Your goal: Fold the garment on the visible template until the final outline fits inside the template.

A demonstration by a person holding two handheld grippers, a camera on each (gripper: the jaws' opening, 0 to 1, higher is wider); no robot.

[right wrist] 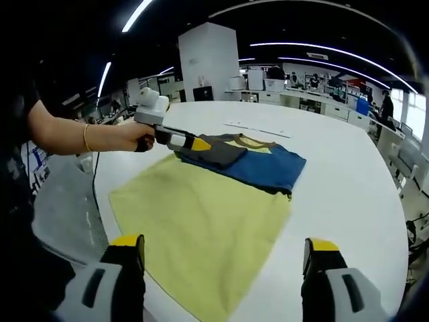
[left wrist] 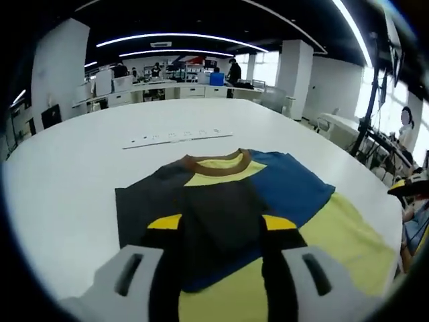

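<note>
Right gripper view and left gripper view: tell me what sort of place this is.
Probably an open-plan office or lab. A large white round-edged table carries the yellow, blue and dark grey garment, long curved ceiling light strips run overhead, and white workbenches with equipment stand behind, with people working there.

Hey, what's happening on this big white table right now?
A person is folding a colour-block T-shirt spread on the round white table with two handheld grippers. Seen in the right gripper view, the left gripper is at the dark grey sleeve, which lies folded in over the blue part near the brown collar. The right gripper hangs open over the yellow lower half, holding nothing. The shirt is mostly unfolded. A white strip lies beyond the collar.
</note>
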